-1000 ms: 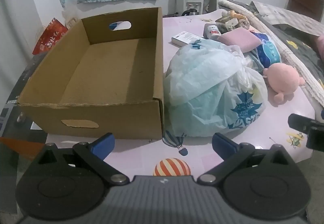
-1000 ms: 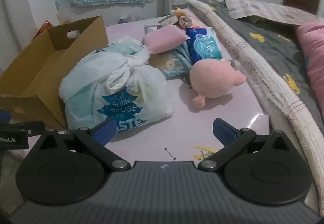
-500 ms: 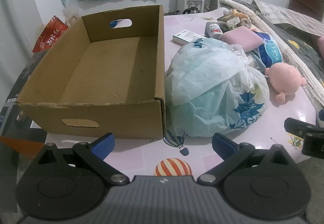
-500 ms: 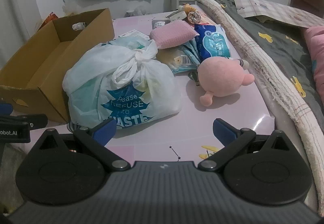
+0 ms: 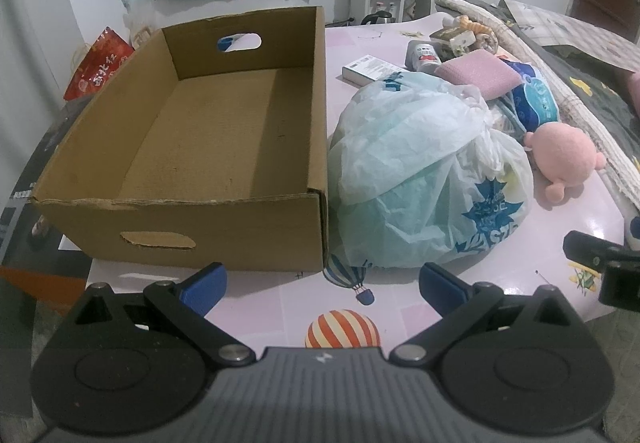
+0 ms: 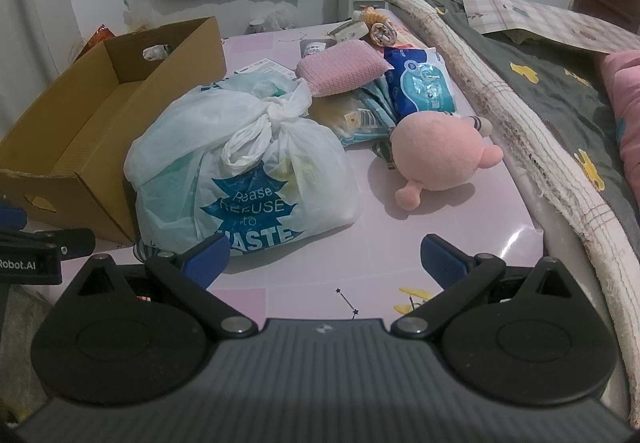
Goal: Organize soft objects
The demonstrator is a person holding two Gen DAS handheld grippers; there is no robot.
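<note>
Cardboard box (image 5: 208,147), open-topped, on the left of the pink table (image 5: 280,295). Knotted plastic bag (image 6: 240,171) just right of it, touching its side. Pink plush toy (image 6: 436,159) right of the bag; pink sponge (image 6: 340,69) and blue wipes pack (image 6: 424,79) farther back. Left gripper (image 5: 322,285) and right gripper (image 6: 324,259): both spread wide at the near edge, holding nothing.

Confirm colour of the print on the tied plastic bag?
Blue leaf-shaped print with white lettering on the plastic bag, itself translucent white; clearest in the right wrist view.
</note>
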